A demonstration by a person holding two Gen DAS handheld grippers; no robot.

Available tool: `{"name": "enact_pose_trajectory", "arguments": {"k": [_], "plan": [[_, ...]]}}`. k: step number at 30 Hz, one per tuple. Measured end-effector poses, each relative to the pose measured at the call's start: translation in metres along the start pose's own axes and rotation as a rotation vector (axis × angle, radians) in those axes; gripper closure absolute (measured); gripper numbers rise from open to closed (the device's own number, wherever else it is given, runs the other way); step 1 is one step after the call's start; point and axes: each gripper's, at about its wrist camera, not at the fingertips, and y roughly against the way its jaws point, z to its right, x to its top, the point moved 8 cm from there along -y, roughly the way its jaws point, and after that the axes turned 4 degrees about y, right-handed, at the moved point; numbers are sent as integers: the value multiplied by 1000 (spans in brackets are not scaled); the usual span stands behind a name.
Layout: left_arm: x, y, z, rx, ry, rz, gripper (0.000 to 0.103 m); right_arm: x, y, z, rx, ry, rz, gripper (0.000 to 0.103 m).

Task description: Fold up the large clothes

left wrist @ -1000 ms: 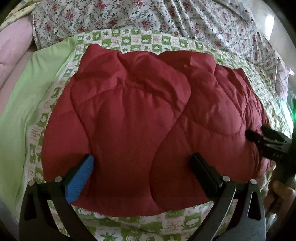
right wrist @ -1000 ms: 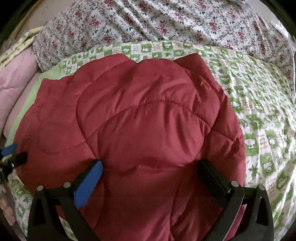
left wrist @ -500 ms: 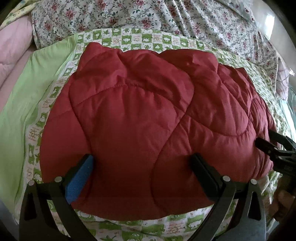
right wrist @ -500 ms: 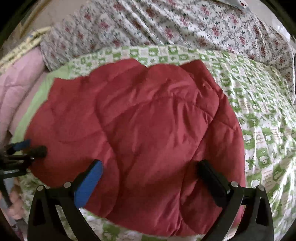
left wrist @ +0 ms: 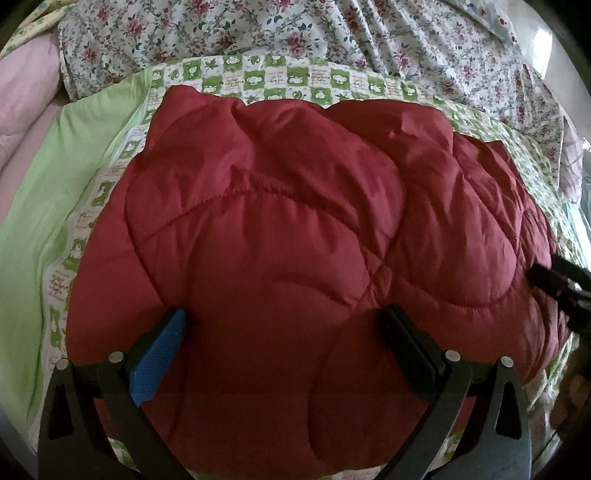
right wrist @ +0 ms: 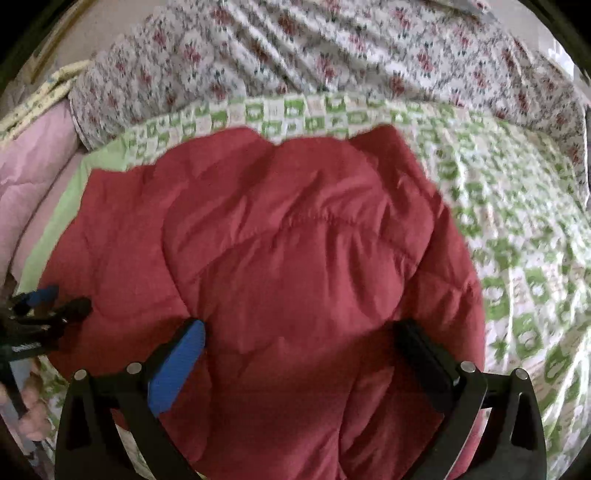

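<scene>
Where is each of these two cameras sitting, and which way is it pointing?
Left wrist view: sits on the left claw, looking forward between its open fingers over the red padded garment; the right claw pokes in at the right edge.
Right wrist view: sits on the right claw, also open, facing the same garment; the left claw and a hand show at the left edge.
Shared: the garment, the green checked sheet and the floral bedding.

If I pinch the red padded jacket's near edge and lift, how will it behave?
The red padded jacket looks puffy and quilted, so it would likely bend softly, not crease sharply. Its smooth shell may slip between open fingers. Probably light for its bulk.
</scene>
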Motion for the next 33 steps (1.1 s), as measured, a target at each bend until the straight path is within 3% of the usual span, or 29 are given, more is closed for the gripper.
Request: {"name": "enact_pose_trajectory", "arguments": {"k": [4, 10, 15, 18, 22, 24, 33], "plan": [[4, -6, 1, -1, -7, 6, 0, 0, -23, 6, 8, 12, -44, 0], [13, -15, 2, 12, -24, 4, 0, 3, -36, 12, 17, -9, -38, 0], [11, -14, 2, 16, -34, 7, 0, 3, -30, 12, 20, -21, -44, 0], [9, -13, -1, 9, -29, 7, 0, 6, -7, 9, 13, -20, 8, 1], [9, -15, 2, 24, -36, 19, 0, -6, -30, 8, 20, 14, -75, 0], [10, -15, 3, 28, -34, 22, 0, -4, -32, 10, 27, 2, -69, 0], [-7, 8, -5, -7, -20, 20, 0, -14, 15, -10, 86, 30, -26, 0]]}}
